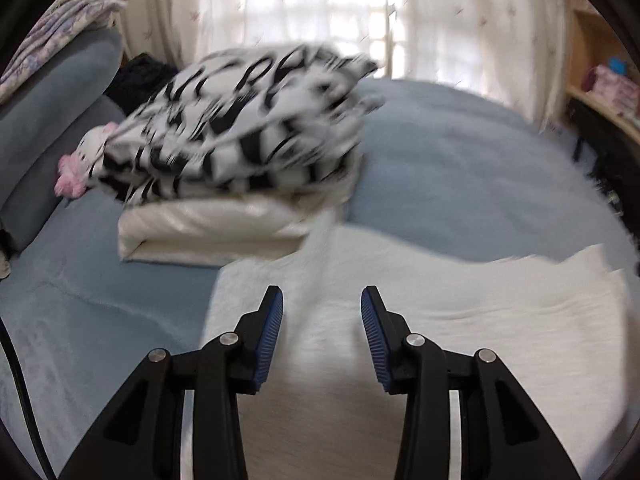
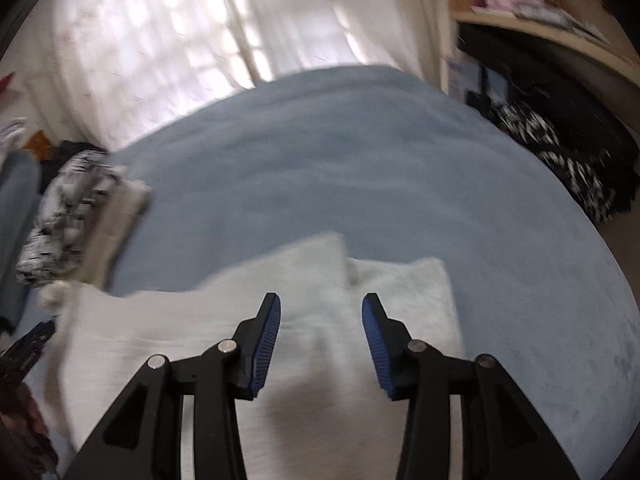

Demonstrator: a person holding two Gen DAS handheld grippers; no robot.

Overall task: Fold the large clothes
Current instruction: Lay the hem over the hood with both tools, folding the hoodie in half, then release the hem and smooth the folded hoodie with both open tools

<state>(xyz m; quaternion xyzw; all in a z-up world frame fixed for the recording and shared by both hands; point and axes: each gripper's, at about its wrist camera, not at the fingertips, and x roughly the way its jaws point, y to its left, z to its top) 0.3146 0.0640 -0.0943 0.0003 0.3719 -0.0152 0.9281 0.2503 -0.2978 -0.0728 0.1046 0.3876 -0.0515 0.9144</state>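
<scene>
Hovering with jaws spread and nothing between them, the left gripper (image 1: 322,300) and right gripper (image 2: 321,306) hung over a white garment (image 1: 400,320) lying flat on the bed.

Their ribbed blue pads (image 1: 270,336) faced each other across soft, fuzzy white cloth, folded into a rough rectangle with one squared flap (image 2: 404,292) at its far edge. Under it spread a plush grey-blue bedcover (image 2: 360,168). Beyond, near the left side, sat a smooth cream folded bundle (image 1: 208,228) with a black-and-white patterned cloth (image 1: 248,120) heaped on top, a pink-and-white plush toy (image 1: 82,160) touching it. Sheer pale curtains (image 1: 320,4) glowed behind, all slightly blurred.
</scene>
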